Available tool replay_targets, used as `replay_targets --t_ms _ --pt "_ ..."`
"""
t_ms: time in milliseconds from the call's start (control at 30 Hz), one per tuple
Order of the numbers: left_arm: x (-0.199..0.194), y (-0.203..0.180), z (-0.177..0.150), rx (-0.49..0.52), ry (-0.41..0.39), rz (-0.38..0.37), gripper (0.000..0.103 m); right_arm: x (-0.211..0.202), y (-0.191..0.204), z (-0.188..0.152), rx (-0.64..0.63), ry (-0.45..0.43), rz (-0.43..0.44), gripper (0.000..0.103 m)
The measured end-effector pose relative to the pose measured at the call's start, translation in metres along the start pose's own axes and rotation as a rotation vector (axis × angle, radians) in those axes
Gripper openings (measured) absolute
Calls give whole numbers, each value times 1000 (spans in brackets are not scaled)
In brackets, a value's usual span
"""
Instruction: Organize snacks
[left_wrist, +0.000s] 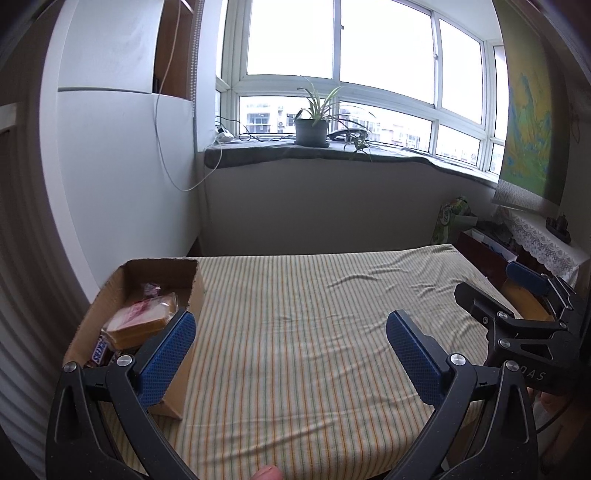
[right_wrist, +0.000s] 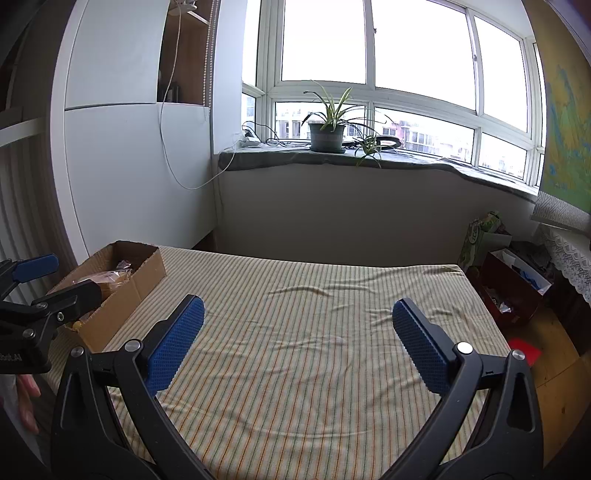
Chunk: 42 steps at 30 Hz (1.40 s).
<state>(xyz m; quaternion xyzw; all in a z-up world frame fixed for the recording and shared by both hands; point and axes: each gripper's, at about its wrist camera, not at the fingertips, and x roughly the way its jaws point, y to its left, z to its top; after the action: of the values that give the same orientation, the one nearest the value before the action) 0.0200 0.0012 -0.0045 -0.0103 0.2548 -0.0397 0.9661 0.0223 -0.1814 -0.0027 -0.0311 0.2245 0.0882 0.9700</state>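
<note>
Checking the striped surface (right_wrist: 303, 354) first: no loose snack shows on it, so the step in hand looks like a final sweep; keep both grippers high and clear of the cardboard box (left_wrist: 192, 295) so nothing gets nudged. Left gripper (left_wrist: 291, 347) is spread wide, empty; right gripper (right_wrist: 299, 336) likewise spread, holding nothing. Snacks sit inside the box at the surface's left edge: a wrapped sandwich cake (left_wrist: 142, 321) and a Snickers bar (left_wrist: 99, 350), just left of the left gripper's left finger. Deeper contents are hard to make out, possibly one more wrapper.
</note>
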Motion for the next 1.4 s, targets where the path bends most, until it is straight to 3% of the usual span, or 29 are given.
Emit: replay_targets --t_ms 1400 --pt "-3 3 0 -1 -5 1 103 -4 -4 3 0 -7 -3 103"
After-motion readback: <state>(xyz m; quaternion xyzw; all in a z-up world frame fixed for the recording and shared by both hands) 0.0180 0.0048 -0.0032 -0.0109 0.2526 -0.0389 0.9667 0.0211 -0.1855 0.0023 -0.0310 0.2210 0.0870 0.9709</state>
